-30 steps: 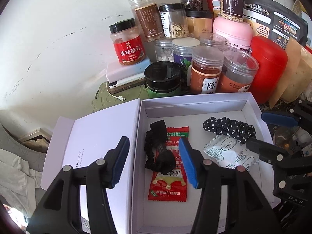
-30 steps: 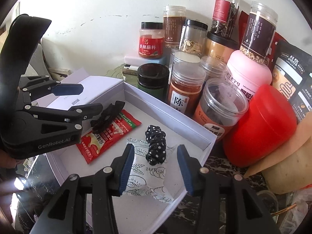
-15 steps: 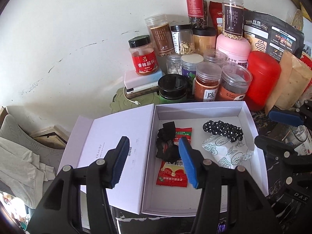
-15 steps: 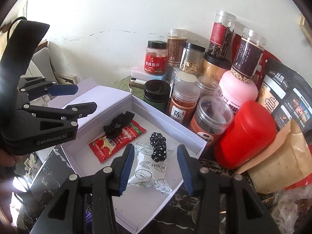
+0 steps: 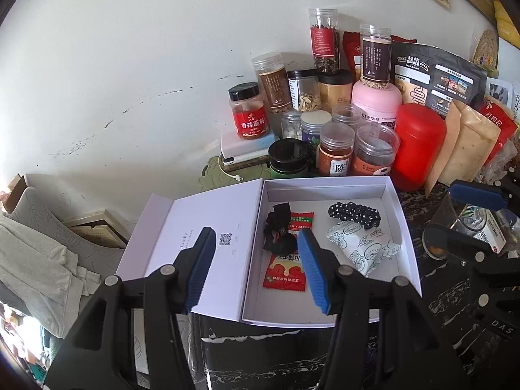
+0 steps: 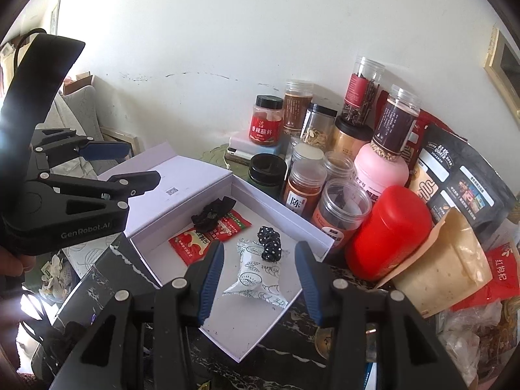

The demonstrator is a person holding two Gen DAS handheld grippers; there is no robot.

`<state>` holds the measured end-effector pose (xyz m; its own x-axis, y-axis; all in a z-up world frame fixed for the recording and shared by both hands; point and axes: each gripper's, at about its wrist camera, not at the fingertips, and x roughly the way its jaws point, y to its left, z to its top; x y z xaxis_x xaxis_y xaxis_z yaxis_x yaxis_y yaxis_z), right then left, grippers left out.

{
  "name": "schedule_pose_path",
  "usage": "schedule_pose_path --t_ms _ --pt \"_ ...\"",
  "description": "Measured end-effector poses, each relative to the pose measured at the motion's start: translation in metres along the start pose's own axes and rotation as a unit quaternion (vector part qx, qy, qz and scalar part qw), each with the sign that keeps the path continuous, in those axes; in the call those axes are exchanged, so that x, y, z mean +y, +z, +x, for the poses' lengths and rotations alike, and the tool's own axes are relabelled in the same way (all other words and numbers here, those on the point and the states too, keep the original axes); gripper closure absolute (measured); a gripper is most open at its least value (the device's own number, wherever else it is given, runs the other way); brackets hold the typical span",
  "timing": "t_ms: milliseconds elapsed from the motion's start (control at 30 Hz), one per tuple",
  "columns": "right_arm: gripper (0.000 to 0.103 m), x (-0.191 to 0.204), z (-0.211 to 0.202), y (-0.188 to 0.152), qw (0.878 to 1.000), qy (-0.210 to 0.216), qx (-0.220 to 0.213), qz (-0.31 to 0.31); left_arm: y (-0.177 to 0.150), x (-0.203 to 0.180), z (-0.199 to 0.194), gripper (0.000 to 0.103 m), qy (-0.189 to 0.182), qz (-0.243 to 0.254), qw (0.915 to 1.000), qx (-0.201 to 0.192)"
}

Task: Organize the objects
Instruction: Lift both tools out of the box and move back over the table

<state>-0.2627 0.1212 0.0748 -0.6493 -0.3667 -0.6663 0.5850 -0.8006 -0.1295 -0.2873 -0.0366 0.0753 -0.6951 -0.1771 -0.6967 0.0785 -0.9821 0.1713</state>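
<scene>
Left wrist view: both the left gripper (image 5: 255, 268) and right gripper (image 6: 258, 281) are held wide apart, empty, above the white box (image 5: 328, 187).

A lived-in home corner: spice jars (image 5: 334, 149) and food pouches (image 5: 435, 74) crowd the upper right against a scuffed white wall (image 5: 130, 65), laundry (image 5: 35, 273) heaped lower left.

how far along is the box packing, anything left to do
Looks mostly done: the red snack packet, black hair tie, polka-dot scrunchie and white patterned packet all lie inside the open white box. Nothing in hand: left gripper and right gripper are open, empty. Probably left: shutting the lid.
</scene>
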Motion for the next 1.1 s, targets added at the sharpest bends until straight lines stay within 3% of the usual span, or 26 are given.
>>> schedule_pose_path --t_ms 233,633,767,1100 --pt "0.057 0.013 -0.028 -0.007 1.0 -0.002 -0.015 -0.009 -0.01 0.004 -0.032 0.052 0.004 -0.002 0.9999 -0.01" --pt "0.052 0.028 -0.073 -0.024 0.999 -0.01 -0.035 -0.016 -0.036 -0.001 -0.088 0.044 0.0 -0.003 0.9994 -0.035" --pt "0.048 0.033 -0.085 -0.031 0.999 -0.013 -0.04 -0.015 -0.046 -0.004 -0.101 0.035 0.002 0.003 0.9993 -0.036" --pt "0.045 0.045 -0.108 -0.05 0.999 -0.011 -0.045 -0.015 -0.071 -0.005 -0.133 0.031 0.008 0.005 0.9988 -0.047"
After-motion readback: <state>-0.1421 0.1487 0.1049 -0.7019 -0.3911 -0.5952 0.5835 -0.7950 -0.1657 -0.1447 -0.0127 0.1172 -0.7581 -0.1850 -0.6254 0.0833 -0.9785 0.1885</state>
